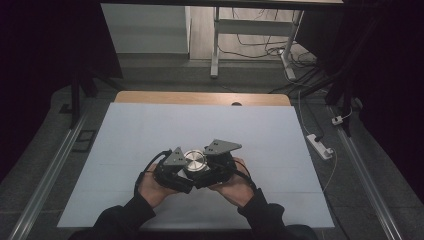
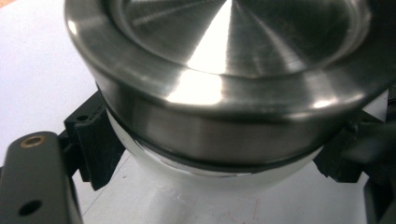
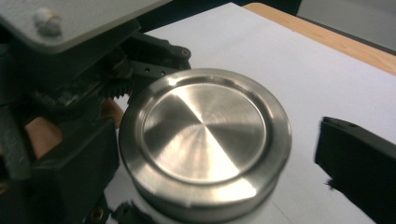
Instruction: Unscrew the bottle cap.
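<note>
A round jar with a brushed-steel lid (image 1: 195,161) and a white body (image 2: 210,179) is held just above the white table sheet, near the front middle. My left gripper (image 2: 215,158) is shut on the white body just under the lid, one black jaw on each side. My right gripper (image 3: 215,172) straddles the steel lid (image 3: 205,140). Its right fingertip (image 3: 359,168) stands clear of the rim with white sheet showing between, so it is open. In the high view both grippers meet at the jar, the left gripper (image 1: 186,172) and the right gripper (image 1: 204,170).
The white sheet (image 1: 150,130) covers the table, with a wooden edge (image 1: 200,97) at the back. A power strip (image 1: 320,145) and cables lie on the floor to the right. A desk frame (image 1: 215,45) stands beyond the table.
</note>
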Demonstrator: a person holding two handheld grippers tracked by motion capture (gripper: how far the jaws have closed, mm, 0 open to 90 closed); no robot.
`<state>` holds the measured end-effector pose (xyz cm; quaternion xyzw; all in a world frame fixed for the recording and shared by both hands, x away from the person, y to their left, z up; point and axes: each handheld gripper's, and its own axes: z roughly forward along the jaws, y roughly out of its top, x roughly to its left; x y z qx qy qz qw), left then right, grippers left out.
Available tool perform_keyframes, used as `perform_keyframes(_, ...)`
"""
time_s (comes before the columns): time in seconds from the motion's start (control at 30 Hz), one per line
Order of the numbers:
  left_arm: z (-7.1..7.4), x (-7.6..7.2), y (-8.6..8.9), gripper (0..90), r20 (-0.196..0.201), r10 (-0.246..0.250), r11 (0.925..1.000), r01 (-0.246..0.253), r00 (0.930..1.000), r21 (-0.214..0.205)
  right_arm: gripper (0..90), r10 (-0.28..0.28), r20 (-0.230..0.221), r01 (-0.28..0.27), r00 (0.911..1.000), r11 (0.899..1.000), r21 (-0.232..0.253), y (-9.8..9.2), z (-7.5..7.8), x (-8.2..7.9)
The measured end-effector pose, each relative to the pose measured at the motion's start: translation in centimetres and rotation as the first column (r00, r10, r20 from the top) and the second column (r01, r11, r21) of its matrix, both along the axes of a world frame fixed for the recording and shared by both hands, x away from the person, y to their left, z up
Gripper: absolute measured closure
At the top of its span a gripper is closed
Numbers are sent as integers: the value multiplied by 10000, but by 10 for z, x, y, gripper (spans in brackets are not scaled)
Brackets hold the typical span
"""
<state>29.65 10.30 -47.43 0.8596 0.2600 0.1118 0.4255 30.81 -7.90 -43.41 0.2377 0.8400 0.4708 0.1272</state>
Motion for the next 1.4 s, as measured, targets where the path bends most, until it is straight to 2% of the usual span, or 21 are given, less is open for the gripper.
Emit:
perform_keyframes(0.1,0,0,-1,156,-1,-7,10000,7,10000,11,102,4,55,-4,10000,10000,51,4,-1,1)
perform_keyframes(0.17,0,0,0,156,-30,6,10000,-6,10000,2,171,200,39,-201,9998,9997,137,5,-1,1)
perform_keyframes(0.27,1,1,1,156,-33,-82,10000,82,10000,-25,183,269,346,-276,9990,9994,197,5,-1,-2)
perform_keyframes(0.37,2,1,3,156,-73,-392,9992,391,9992,-56,185,463,255,-470,9986,9984,310,3,-1,-1)
perform_keyframes(0.47,3,2,6,156,-98,-973,9951,971,9952,-202,186,1066,41,-1067,9943,9936,369,0,1,2)
perform_keyframes(0.57,4,2,7,156,-126,-1521,9878,1516,9883,-346,185,1962,-143,-1954,9805,9797,440,-5,4,6)
perform_keyframes(0.67,7,0,7,156,-41,-2024,9791,2023,9793,-212,184,2975,-64,-2968,9547,9536,499,-11,5,10)
perform_keyframes(0.77,6,-1,6,156,-75,-2436,9693,2432,9698,-374,183,3844,-88,-3829,9231,9212,695,-16,4,14)
perform_keyframes(0.83,6,-1,6,156,-92,-2529,9669,2523,9675,-386,178,4002,-273,-3967,9160,9138,871,-18,3,15)
perform_keyframes(0.87,6,-1,6,156,-80,-2475,9684,2471,9689,-335,165,3961,-502,-3913,9168,9164,846,-18,4,15)
perform_keyframes(0.9,6,-1,6,156,-58,-2341,9718,2338,9722,-293,111,3842,-679,-3781,9208,9216,877,-18,6,15)
perform_keyframes(0.93,6,-1,6,156,-39,-2180,9756,2178,9759,-294,69,3660,-752,-3592,9276,9288,908,-18,8,14)
perform_keyframes(1.0,5,0,8,156,-56,-1739,9844,1737,9848,-278,41,3195,-742,-3134,9447,9460,826,-19,15,12)
perform_keyframes(1.03,5,1,9,156,-52,-1506,9882,1505,9886,-270,20,2925,-646,-2884,9541,9552,668,-19,17,10)
perform_keyframes(1.07,5,1,9,156,-52,-1506,9882,1505,9886,-270,10,2595,-567,-2572,9641,9653,441,-19,18,8)
perform_keyframes(1.1,4,2,11,156,-57,-1031,9944,1029,9947,-248,0,2358,-571,-2349,9701,9718,229,-19,18,8)
perform_keyframes(1.13,4,2,11,156,-57,-1031,9944,1029,9947,-248,0,2154,-662,-2153,9743,9765,83,-18,18,7)
perform_keyframes(1.17,4,2,10,156,-20,-637,9979,637,9980,-142,0,1944,-745,-1950,9781,9808,-9,-17,16,7)
perform_keyframes(1.2,3,2,10,156,-28,-478,9988,477,9989,-113,0,1716,-742,-1724,9824,9850,-43,-16,14,6)
perform_keyframes(1.3,3,1,9,156,-104,-217,9997,216,9997,-111,1,1100,-549,-1098,9924,9939,76,-10,9,4)
perform_keyframes(1.4,2,0,7,156,-87,-114,9999,114,9999,-64,33,677,-262,-672,9974,9976,173,-4,6,0)
